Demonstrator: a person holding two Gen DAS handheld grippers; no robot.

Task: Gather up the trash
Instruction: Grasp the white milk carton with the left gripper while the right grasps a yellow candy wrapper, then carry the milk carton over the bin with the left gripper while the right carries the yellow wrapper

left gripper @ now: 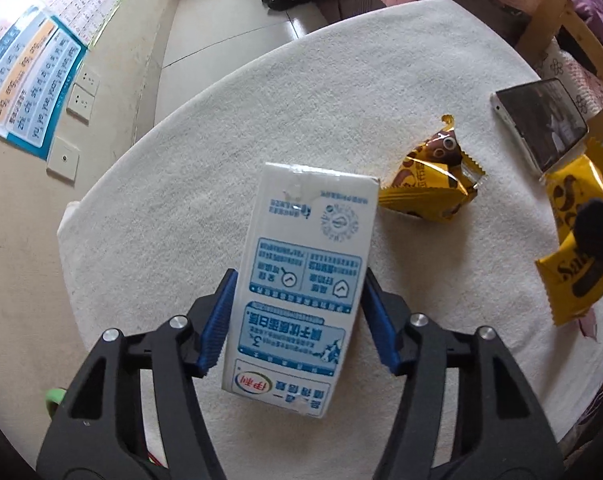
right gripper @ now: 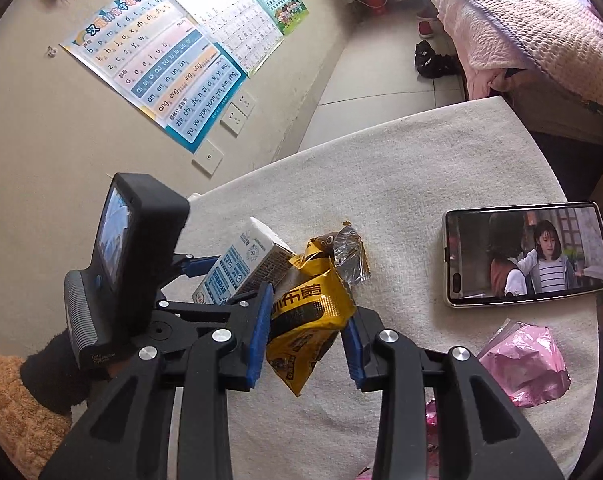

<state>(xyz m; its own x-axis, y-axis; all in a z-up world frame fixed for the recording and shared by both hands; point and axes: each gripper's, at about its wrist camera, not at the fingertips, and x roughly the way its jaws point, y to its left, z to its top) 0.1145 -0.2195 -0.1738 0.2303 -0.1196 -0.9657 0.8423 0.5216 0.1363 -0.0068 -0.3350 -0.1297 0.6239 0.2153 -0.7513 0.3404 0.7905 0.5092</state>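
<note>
My left gripper (left gripper: 299, 312) is shut on a white and blue milk carton (left gripper: 301, 272), held above the white table cover (left gripper: 181, 184). The carton also shows in the right wrist view (right gripper: 237, 264), held by the left gripper (right gripper: 205, 268). My right gripper (right gripper: 307, 340) is shut on a yellow snack wrapper (right gripper: 305, 320), lifted a little above the cloth. That wrapper shows at the right edge of the left wrist view (left gripper: 573, 248). A second yellow and brown wrapper (left gripper: 433, 176) lies on the cloth beyond the carton; in the right wrist view it (right gripper: 347, 252) lies behind the held wrapper.
A phone (right gripper: 525, 254) playing a video lies on the cloth at the right, also visible in the left wrist view (left gripper: 541, 120). Crumpled pink wrappers (right gripper: 525, 364) lie near the right front edge. The wall with posters (right gripper: 161, 72) stands left; a bed (right gripper: 521, 28) is behind.
</note>
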